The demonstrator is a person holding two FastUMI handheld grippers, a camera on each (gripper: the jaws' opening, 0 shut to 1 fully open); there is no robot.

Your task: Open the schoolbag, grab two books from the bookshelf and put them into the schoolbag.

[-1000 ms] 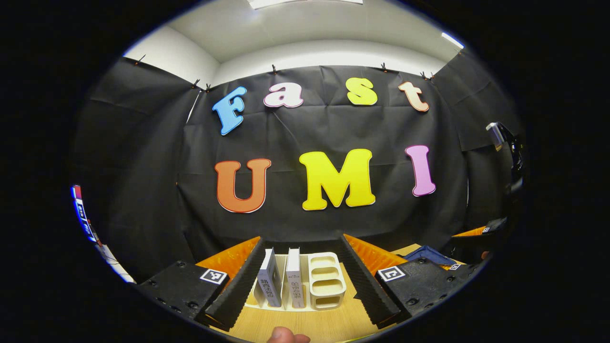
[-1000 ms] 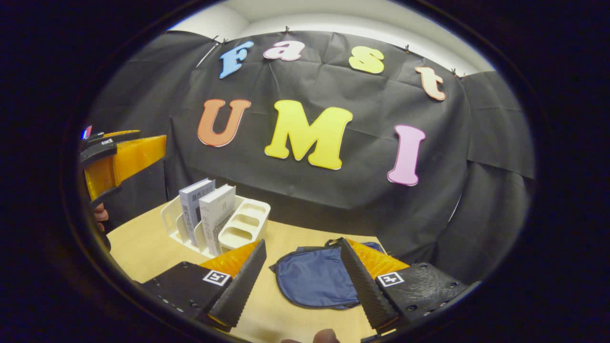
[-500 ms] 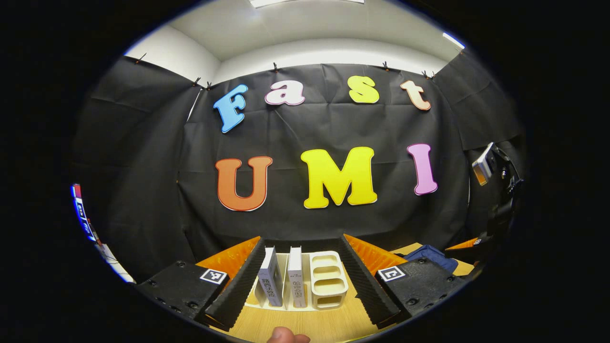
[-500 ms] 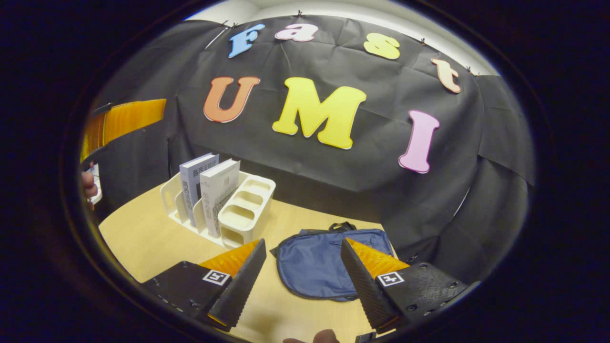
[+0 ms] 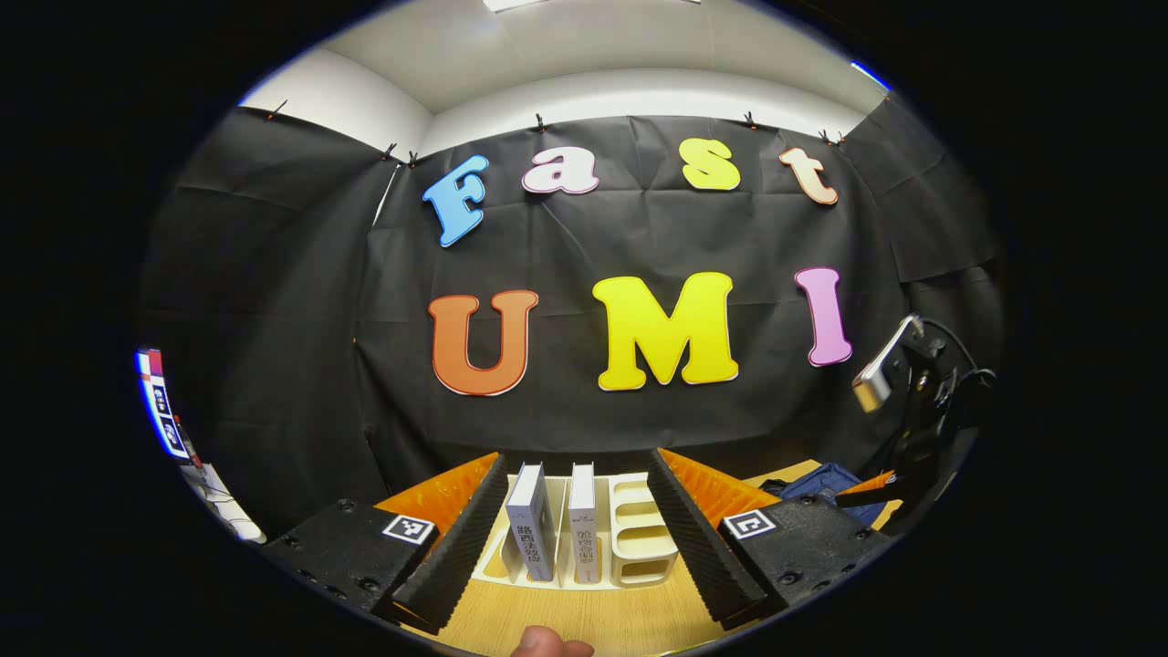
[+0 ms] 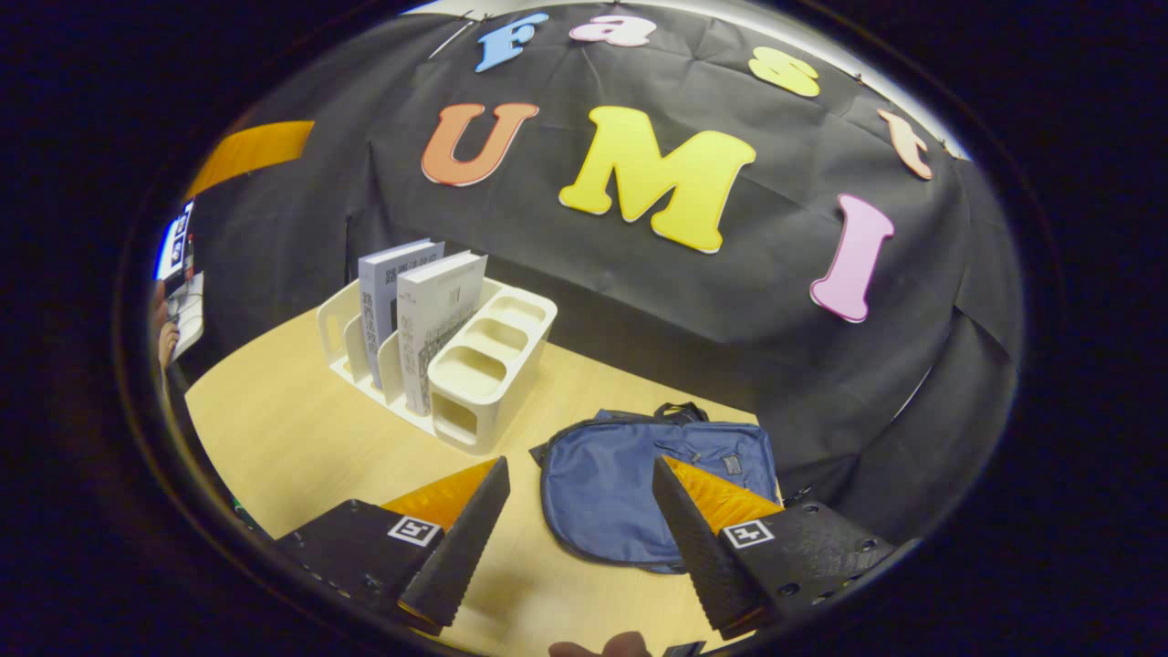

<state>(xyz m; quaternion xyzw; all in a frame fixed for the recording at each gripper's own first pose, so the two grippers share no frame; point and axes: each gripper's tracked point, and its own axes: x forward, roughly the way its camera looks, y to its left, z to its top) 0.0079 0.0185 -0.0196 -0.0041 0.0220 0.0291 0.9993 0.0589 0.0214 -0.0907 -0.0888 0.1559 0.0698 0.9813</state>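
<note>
A dark blue schoolbag (image 6: 613, 484) lies flat on the wooden table (image 6: 292, 429), its handle toward the wall. My right gripper (image 6: 575, 538) hovers open just above and in front of it, touching nothing. Two upright books, a grey-blue one (image 6: 381, 292) and a white one (image 6: 440, 308), stand in the white bookshelf rack (image 6: 493, 360) to the bag's left. In the left gripper view the same books (image 5: 529, 534) (image 5: 584, 537) and the rack (image 5: 643, 538) sit straight ahead between the fingers of my open left gripper (image 5: 575, 547), still some way off. A corner of the bag (image 5: 826, 479) shows at the right.
The right gripper's body with its cable (image 5: 912, 411) hangs at the right of the left gripper view. An orange part of the left gripper (image 6: 251, 151) shows at upper left in the right gripper view. A thumb tip (image 5: 547, 646) sits at the bottom edge. Black cloth closes the back.
My right gripper has dipped down and moved toward the schoolbag, which now looks larger and nearer. The left gripper has crept slightly closer to the bookshelf. Both stay open.
</note>
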